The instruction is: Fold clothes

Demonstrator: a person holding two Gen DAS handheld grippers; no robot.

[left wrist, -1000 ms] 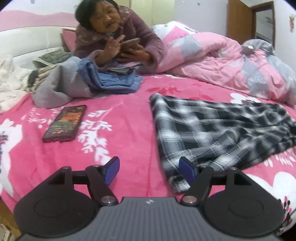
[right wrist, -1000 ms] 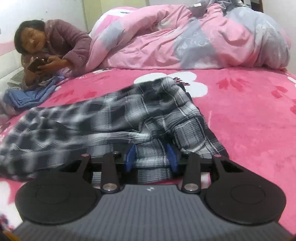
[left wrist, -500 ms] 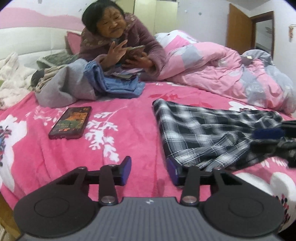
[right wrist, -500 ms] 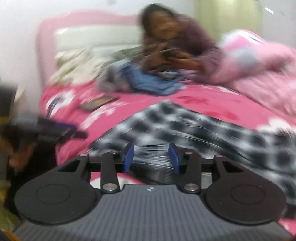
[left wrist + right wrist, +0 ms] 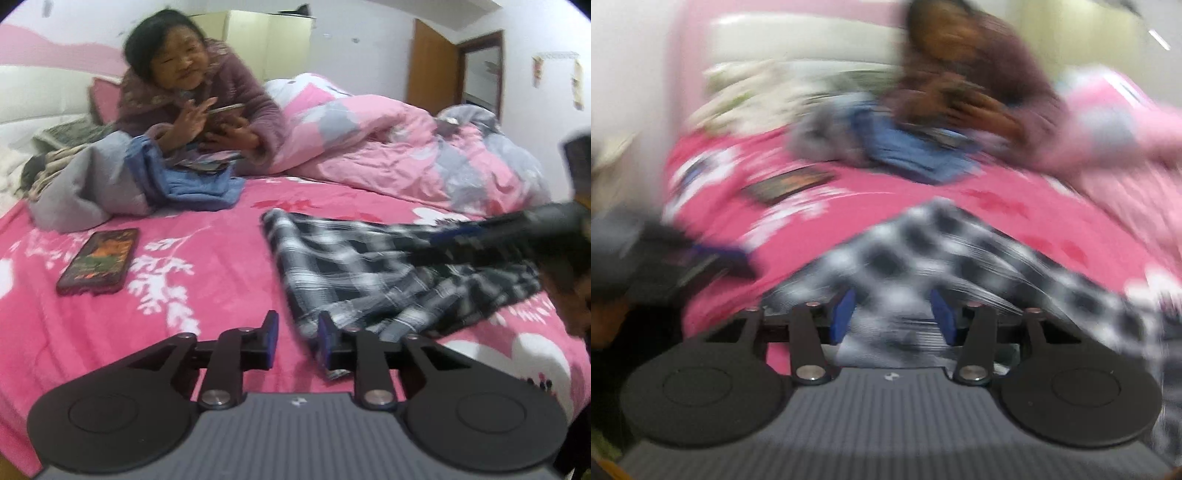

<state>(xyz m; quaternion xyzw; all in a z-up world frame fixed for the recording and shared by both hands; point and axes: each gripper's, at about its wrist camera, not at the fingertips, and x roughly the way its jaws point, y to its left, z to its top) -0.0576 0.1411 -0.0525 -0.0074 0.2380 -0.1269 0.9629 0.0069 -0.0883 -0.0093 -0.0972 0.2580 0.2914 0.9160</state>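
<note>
Since right-wrist view is smeared, black-and-white plaid cloth garment [image 5: 373, 273] on pink floral bedspread [image 5: 207, 295] risks misgrab. Left gripper [image 5: 295, 341] parted, empty at garment's near corner; right gripper [image 5: 892, 317] parted over plaid, holding nothing. Dark smartphone [image 5: 99, 261] nearby, apart.

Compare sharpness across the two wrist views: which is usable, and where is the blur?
Left wrist view: mostly sharp, phone crisp; the plaid garment and right gripper smear at the right edge. Right wrist view: heavy motion blur throughout, only the gripper's own fingers stay clear; fisheye bends both.
</note>
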